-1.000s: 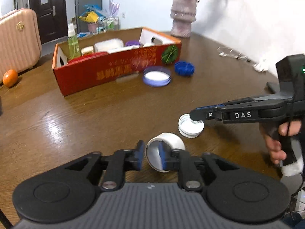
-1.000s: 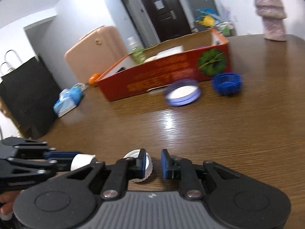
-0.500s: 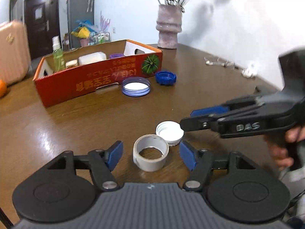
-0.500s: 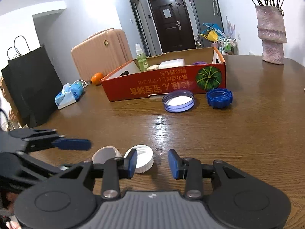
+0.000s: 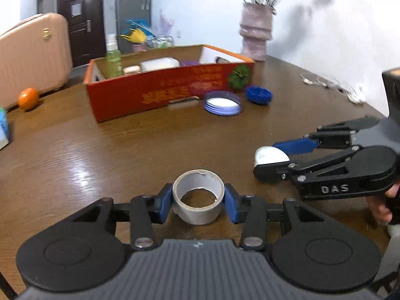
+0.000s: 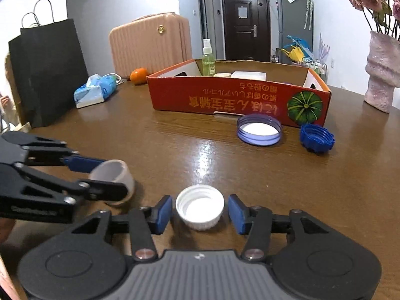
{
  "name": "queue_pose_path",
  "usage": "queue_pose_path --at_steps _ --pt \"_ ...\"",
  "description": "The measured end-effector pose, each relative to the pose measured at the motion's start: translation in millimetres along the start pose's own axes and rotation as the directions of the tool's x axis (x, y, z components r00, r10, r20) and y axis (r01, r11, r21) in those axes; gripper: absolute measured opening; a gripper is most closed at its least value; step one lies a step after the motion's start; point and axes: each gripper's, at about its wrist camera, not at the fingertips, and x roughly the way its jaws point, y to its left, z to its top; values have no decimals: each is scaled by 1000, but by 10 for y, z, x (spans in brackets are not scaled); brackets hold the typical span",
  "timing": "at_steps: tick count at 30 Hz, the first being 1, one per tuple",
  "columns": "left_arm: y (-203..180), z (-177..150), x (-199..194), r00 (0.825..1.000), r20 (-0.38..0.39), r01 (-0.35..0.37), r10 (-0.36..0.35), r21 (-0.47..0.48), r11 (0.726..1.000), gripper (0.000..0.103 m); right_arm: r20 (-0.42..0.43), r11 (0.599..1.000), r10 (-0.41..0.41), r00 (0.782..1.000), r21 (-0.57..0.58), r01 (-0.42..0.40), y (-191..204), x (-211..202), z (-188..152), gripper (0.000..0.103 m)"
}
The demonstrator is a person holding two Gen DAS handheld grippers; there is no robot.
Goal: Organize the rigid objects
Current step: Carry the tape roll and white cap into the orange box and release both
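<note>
A grey tape roll lies flat on the brown table between the fingers of my left gripper, whose blue pads touch its sides. It also shows in the right wrist view. A white cap lies open side up between the fingers of my right gripper, with gaps on both sides. The cap also shows in the left wrist view. A red cardboard box with several items stands further back.
A purple lid and a blue cap lie in front of the box. A pink vase stands at the right. An orange, a tissue pack and a black bag are at the left.
My left gripper let go of the upright tape roll, which now lies flat, and has closed onto its sides. My right gripper opened wider around the white cap.
</note>
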Motion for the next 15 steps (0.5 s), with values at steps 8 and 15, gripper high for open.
queue_pose_path --at_steps 8,15 --pt "175 539 65 993 101 61 -58 -29 998 44 55 999 11 998 47 -13 -118 -30 240 40" --pt "506 1797 1032 995 89 52 -41 -129 990 44 148 996 -20 989 84 7 -765 220 1341 40"
